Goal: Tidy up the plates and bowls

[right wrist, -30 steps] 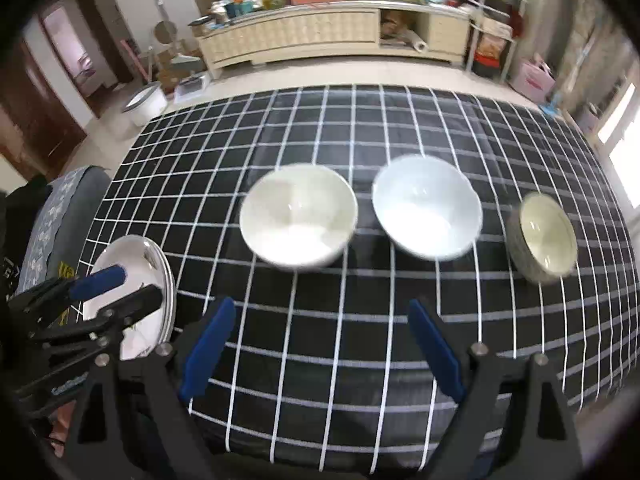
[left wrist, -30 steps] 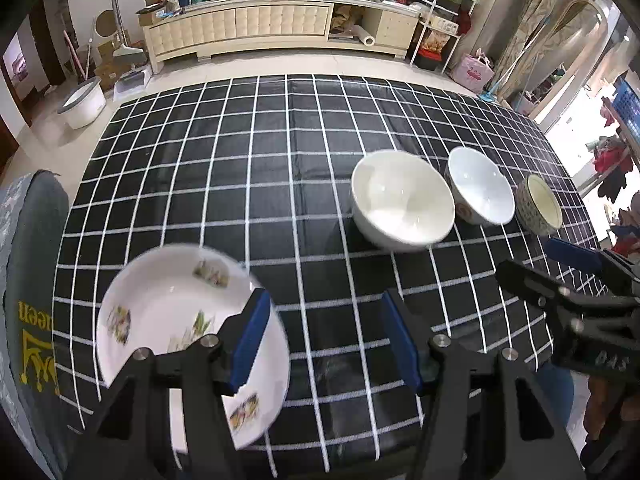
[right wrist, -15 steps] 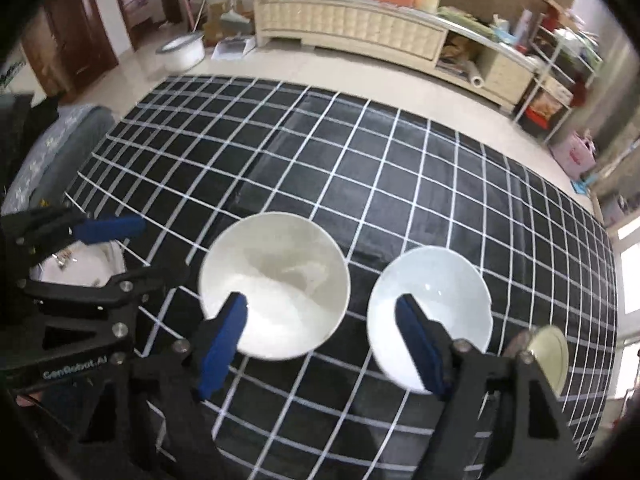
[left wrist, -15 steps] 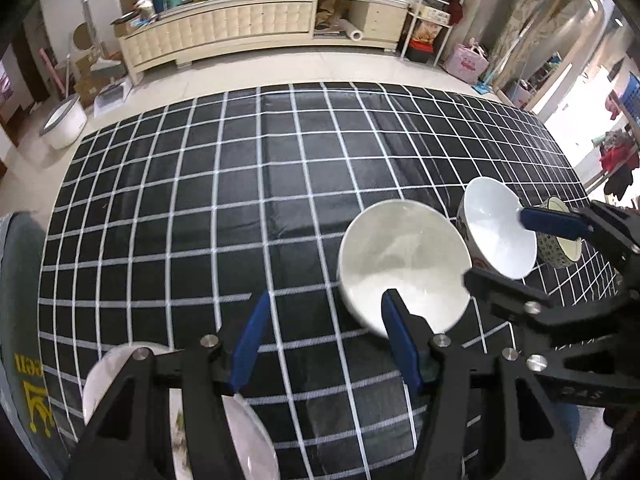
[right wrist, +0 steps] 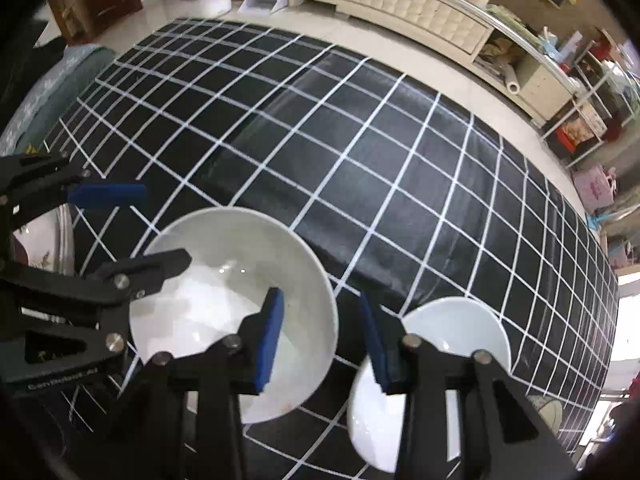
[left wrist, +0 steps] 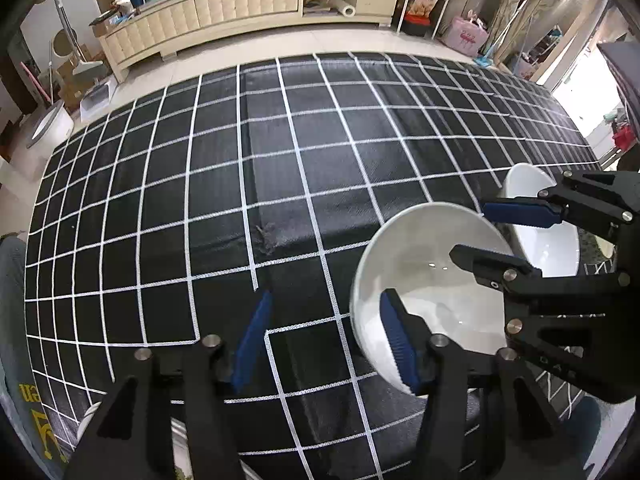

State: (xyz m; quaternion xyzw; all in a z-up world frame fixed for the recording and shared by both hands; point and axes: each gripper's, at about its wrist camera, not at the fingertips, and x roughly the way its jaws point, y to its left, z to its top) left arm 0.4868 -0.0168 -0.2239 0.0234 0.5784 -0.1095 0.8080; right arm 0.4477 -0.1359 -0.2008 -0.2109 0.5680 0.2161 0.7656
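A large white bowl [left wrist: 432, 280] [right wrist: 236, 280] stands on the black checked tablecloth [left wrist: 280, 152]. My left gripper [left wrist: 324, 340] is open; its right finger reaches over the bowl's left rim into it. My right gripper [right wrist: 320, 336] is open and straddles the bowl's right rim, left finger inside the bowl. A second white bowl [right wrist: 452, 332] [left wrist: 536, 208] stands just to the right. A flowered plate [right wrist: 44, 240] lies at the table's left edge, behind the left gripper.
A small patterned bowl [right wrist: 554, 410] shows at the far right, mostly hidden. A grey cushioned chair [right wrist: 48, 92] stands off the left side. A cream sideboard [left wrist: 224, 12] with clutter runs along the far wall.
Both grippers have moved forward and closed in on the large white bowl from either side. The plate has slipped out of the left wrist view.
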